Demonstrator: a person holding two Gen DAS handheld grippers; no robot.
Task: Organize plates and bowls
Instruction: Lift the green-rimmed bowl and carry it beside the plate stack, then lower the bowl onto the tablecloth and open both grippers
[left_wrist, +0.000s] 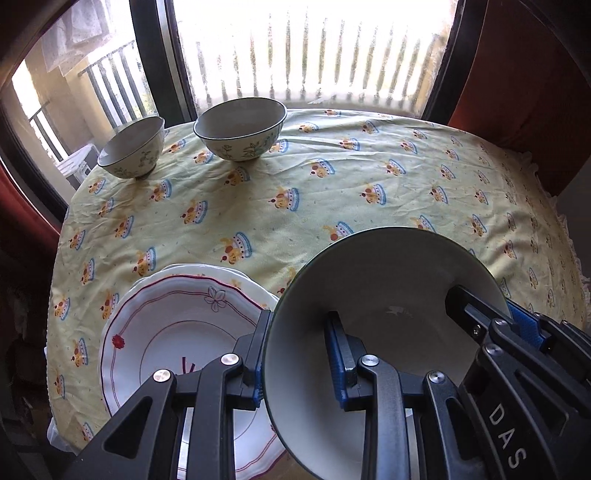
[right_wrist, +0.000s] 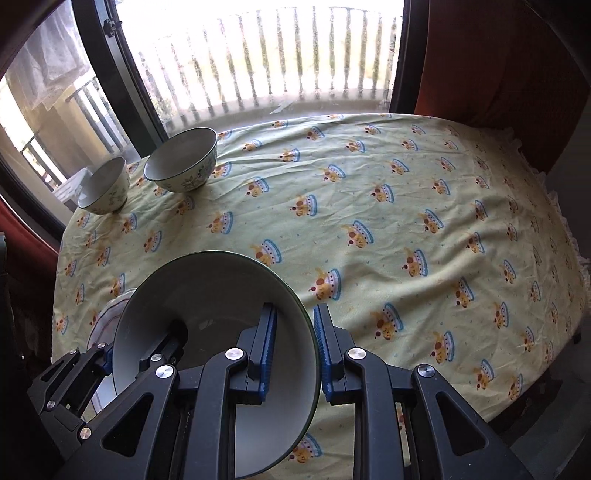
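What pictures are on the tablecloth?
The pale yellow tablecloth has little fruit baskets with blue rims; the right wrist view shows it best.

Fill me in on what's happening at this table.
A person with a claw in each hand is holding one big bowl by opposite sides of its rim: the left claw on one side, the right claw on the other. The bowl is tilted, beside and partly over a stack of plates at the near edge of the tablecloth. Two smaller bowls stand at the far side by the window.
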